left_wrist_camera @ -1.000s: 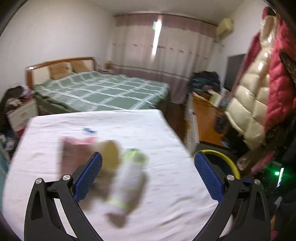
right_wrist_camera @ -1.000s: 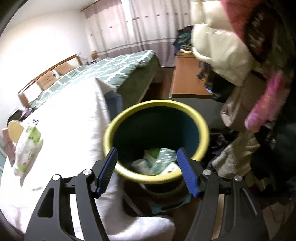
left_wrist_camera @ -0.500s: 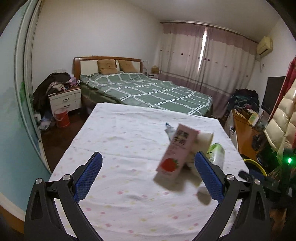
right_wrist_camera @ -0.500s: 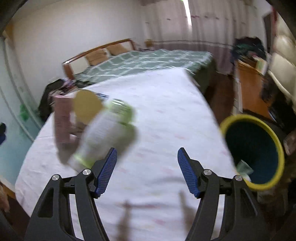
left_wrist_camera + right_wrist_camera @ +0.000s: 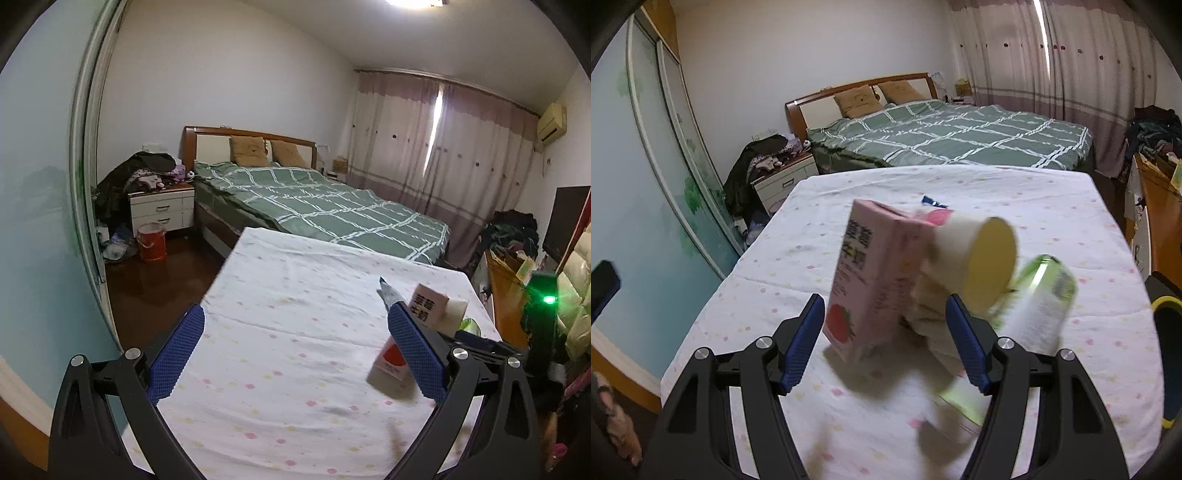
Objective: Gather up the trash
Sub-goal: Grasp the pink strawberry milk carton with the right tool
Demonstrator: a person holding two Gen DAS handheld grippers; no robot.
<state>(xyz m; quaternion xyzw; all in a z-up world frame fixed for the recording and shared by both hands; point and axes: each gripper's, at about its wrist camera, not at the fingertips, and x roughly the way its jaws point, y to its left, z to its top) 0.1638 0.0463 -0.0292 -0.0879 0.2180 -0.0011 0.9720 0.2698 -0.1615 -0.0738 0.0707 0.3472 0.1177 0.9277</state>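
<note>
A pink strawberry milk carton (image 5: pixel 871 280) stands on the table's dotted white cloth (image 5: pixel 1071 221). A paper cup (image 5: pixel 979 258) lies against it, and a white-and-green packet (image 5: pixel 1038 306) is to the right. A small blue wrapper (image 5: pixel 932 202) lies behind them. My right gripper (image 5: pixel 886 321) is open just in front of the carton, and its pads are not pressing on it. My left gripper (image 5: pixel 295 321) is open over bare cloth. The carton (image 5: pixel 428 310), cup (image 5: pixel 458 310) and packet (image 5: pixel 469 325) show partly behind its right finger. The yellow-rimmed bin (image 5: pixel 1163 302) is at the table's right edge.
A green plaid bed (image 5: pixel 332 206) stands beyond the table, with a nightstand (image 5: pixel 162 210) piled with clothes and a red bucket (image 5: pixel 151 243) on the floor. Sliding wardrobe doors (image 5: pixel 646 166) run along the left. A wooden desk (image 5: pixel 1160 206) and hanging coats (image 5: pixel 576 288) crowd the right.
The right wrist view swung from over the bin to the carton, cup and packet on the table. The left wrist view swung left, so those items slid to its right finger. Both grippers stayed open.
</note>
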